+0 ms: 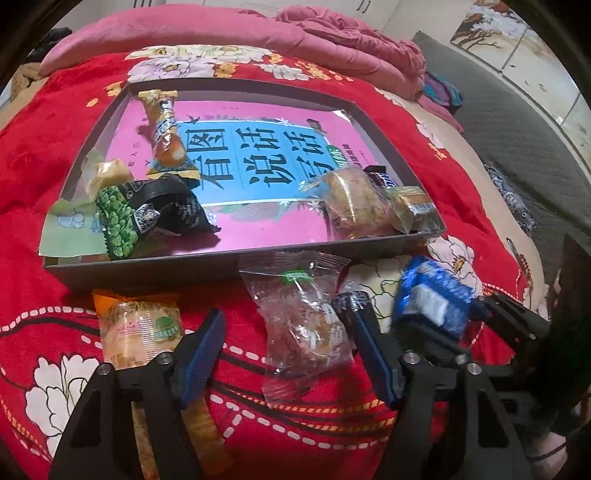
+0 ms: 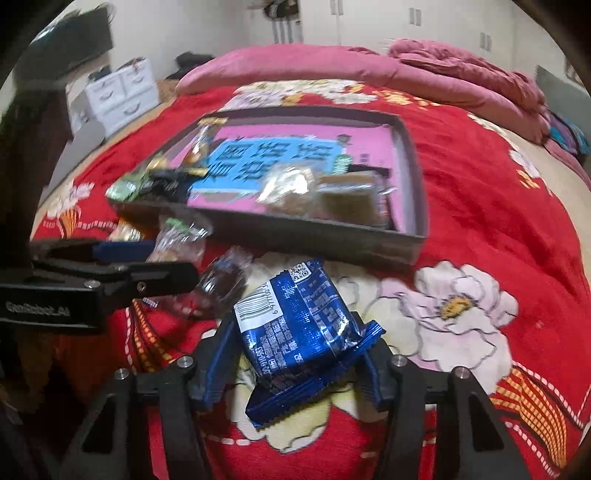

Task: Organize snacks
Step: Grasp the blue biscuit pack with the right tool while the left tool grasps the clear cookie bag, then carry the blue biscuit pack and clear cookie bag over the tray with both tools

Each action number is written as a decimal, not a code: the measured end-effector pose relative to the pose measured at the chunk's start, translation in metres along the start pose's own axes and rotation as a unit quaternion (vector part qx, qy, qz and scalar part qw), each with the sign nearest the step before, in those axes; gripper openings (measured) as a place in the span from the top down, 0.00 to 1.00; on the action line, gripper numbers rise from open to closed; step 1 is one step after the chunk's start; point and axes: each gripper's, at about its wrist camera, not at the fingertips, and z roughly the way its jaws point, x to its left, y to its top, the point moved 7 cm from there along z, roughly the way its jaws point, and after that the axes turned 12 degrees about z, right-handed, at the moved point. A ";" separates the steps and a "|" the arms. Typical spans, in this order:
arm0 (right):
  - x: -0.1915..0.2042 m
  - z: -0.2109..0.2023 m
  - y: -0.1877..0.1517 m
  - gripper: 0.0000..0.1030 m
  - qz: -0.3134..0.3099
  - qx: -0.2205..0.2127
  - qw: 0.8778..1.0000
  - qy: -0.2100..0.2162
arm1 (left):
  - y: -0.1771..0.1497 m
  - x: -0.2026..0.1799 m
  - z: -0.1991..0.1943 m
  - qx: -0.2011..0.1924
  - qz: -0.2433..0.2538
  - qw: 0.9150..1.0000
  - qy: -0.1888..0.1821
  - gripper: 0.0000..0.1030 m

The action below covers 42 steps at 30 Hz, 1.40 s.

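Observation:
On the red floral blanket lies a clear-wrapped brown snack (image 1: pixel 306 325), between the fingers of my left gripper (image 1: pixel 286 350). That gripper is open, and its left pad stands clear of the wrapper. My right gripper (image 2: pixel 295 365) is shut on a blue foil snack packet (image 2: pixel 295 325), barcode side up, just above the blanket. In the left wrist view the blue packet (image 1: pixel 432 299) shows blurred at right. Behind both lies a shallow grey tray (image 1: pixel 147 266) with a pink printed sheet as its floor. It holds a green pea packet (image 1: pixel 147 218), an orange packet (image 1: pixel 166 129) and pastries (image 1: pixel 354 206).
An orange-wrapped snack (image 1: pixel 140 328) lies on the blanket left of my left gripper. A dark snack in a clear wrapper (image 2: pixel 221 280) lies between the two grippers. A pink duvet (image 1: pixel 221 33) is bunched at the bed's far end. White drawers (image 2: pixel 122 88) stand beyond the bed.

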 end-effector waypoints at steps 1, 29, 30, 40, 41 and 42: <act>-0.003 -0.002 0.002 0.44 0.009 -0.004 1.000 0.002 | 0.000 0.001 0.000 0.000 -0.002 1.000 0.000 0.35; 0.012 -0.029 0.034 0.47 0.045 -0.076 0.994 0.062 | 0.018 0.012 -0.048 -0.089 0.001 0.996 0.008 0.60; 0.014 -0.031 0.035 0.47 0.043 -0.080 0.994 0.064 | 0.020 0.013 -0.052 -0.097 0.002 0.995 0.012 0.60; 0.028 -0.034 0.046 0.47 0.043 -0.097 0.991 0.081 | 0.029 0.028 -0.068 -0.127 -0.002 0.991 0.035 0.60; 0.030 -0.034 0.047 0.47 0.041 -0.097 0.991 0.082 | 0.029 0.030 -0.068 -0.128 -0.005 0.991 0.035 0.60; 0.032 -0.033 0.047 0.47 0.040 -0.098 0.991 0.082 | 0.029 0.031 -0.069 -0.129 -0.007 0.991 0.036 0.60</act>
